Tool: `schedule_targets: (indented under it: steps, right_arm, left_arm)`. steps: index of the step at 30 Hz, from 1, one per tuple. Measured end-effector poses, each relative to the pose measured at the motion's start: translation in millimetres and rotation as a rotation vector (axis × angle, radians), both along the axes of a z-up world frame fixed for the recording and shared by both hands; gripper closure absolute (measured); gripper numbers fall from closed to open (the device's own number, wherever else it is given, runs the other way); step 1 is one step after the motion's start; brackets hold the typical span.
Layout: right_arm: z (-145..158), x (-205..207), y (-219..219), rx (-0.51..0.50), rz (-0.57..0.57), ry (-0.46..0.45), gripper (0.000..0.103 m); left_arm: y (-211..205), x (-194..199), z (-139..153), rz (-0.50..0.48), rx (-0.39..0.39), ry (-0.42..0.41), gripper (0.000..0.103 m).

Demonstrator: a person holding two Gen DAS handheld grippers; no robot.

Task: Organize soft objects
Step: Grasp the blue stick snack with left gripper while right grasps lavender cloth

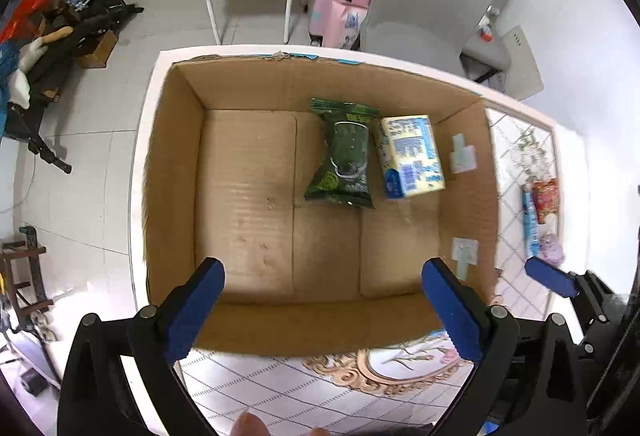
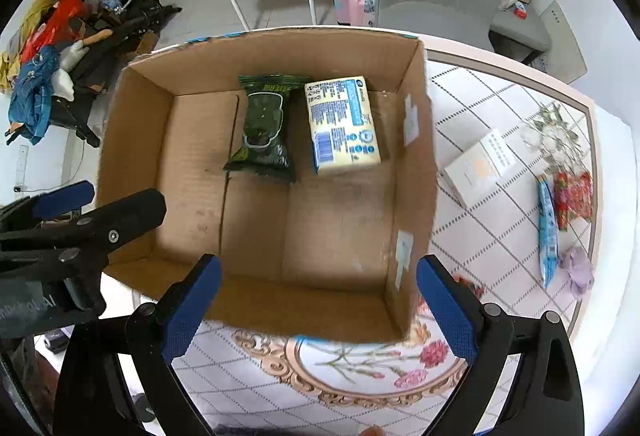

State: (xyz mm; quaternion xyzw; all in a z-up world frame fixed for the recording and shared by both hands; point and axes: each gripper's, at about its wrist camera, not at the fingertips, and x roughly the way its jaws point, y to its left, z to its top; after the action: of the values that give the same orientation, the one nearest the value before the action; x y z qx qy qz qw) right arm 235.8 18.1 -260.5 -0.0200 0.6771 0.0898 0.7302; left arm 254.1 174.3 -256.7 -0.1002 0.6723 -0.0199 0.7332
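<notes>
With both our left gripper (image 1: 323, 306) and right gripper (image 2: 319, 302) spread wide and empty above the cardboard box (image 2: 132, 139), the green packet (image 2: 264, 127) and the blue-and-yellow pack (image 2: 344, 123) lie side by side at its far end; next, we judge, comes reaching right for the loose packets (image 2: 560, 207) on the table (image 2: 480, 236).

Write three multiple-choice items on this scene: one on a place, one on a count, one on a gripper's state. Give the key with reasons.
1. Where does the green packet lie?
A. In the box, beside the yellow pack
B. On the table right of the box
C. On the grey chair

2. How many items are in the box?
A. One
B. Two
C. Four

3. How does the right gripper stand?
A. Shut on the green packet
B. Shut on the box wall
C. Open, holding nothing

Key: 1 A, it lies on the box floor next to the yellow pack. 2 B, only the packet and the pack show inside. 3 C, its blue pads stand wide apart above the box's near wall with nothing pressed between them.
</notes>
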Motion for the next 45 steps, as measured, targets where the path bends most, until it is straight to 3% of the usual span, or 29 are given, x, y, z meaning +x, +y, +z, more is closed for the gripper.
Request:
schedule_targets:
  steps: [7, 18, 20, 23, 26, 35, 38, 42, 45]
  right_arm:
    - [42.8, -42.6, -15.3, 0.029, -0.016, -0.062, 0.003]
    - [79.7, -80.2, -40.6, 0.100, -0.005, -0.101, 0.003]
    - [88.7, -83.8, -52.1, 0.145, -0.001, -0.154, 0.003]
    - [100.2, -87.9, -76.8, 0.094, 0.011, -0.264, 0.003]
    - [99.1, -83.4, -111.5, 0.082, -0.019, -0.284, 0.003]
    - [39.2, -53.7, -292.8, 0.129, -0.275, -0.129, 0.003]
    - [5.6, -40.1, -361.6, 0.115, -0.391, -0.010, 0.003]
    - [-57.3, -29.2, -453.8, 0.183, -0.663, 0.154, 0.003]
    - [-102.3, -28.9, -491.5, 0.252, -0.828, 0.226, 0.004]
  left_arm:
    - [-9.3, -39.3, 42.7, -0.002, 0.028, -0.111, 0.001]
    - [-40.6, -78.3, 85.3, -0.032, 0.110, -0.154, 0.001]
    - [-50.0, -80.3, 91.8, -0.031, 0.127, -0.176, 0.001]
    - [-69.9, -78.5, 100.3, -0.032, 0.162, -0.212, 0.001]
    - [-99.2, -69.8, 98.6, -0.052, 0.198, -0.211, 0.001]
    - [-225.1, -28.4, 59.6, -0.138, 0.133, -0.149, 0.001]
    - [-272.7, -11.9, 38.9, -0.182, 0.114, -0.111, 0.001]
    - [-329.2, 6.8, -4.9, -0.246, 0.080, -0.015, 0.001]
    - [-361.0, 20.0, -39.8, -0.266, 0.075, 0.052, 0.001]
